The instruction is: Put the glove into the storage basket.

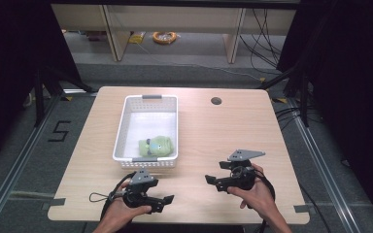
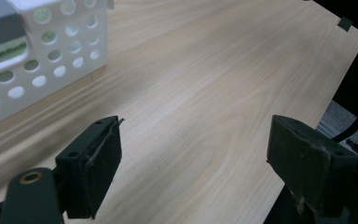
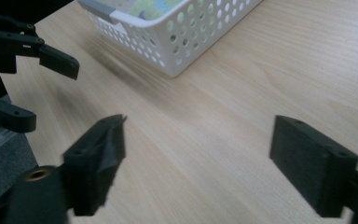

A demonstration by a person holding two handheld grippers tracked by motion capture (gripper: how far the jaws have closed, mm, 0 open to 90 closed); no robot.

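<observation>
Light wood-grain tabletop (image 1: 213,141) carries a white perforated plastic basket (image 1: 121,127) containing a green soft toy (image 1: 156,145) at its near end. Left tongs (image 1: 167,200) and right tongs (image 1: 210,181) hover near the front edge, both spread wide, empty.

A white basket (image 1: 121,127) stands on the table (image 1: 223,131), left of centre, with a green toy (image 1: 156,145) lying inside at its near end. The left tool (image 1: 167,199) is held low over the near edge, just in front of the basket, jaws pointing right. The right tool (image 1: 210,180) hovers to the right of the basket, jaws pointing left toward the other. A round hole (image 1: 216,101) sits near the far edge.
</observation>
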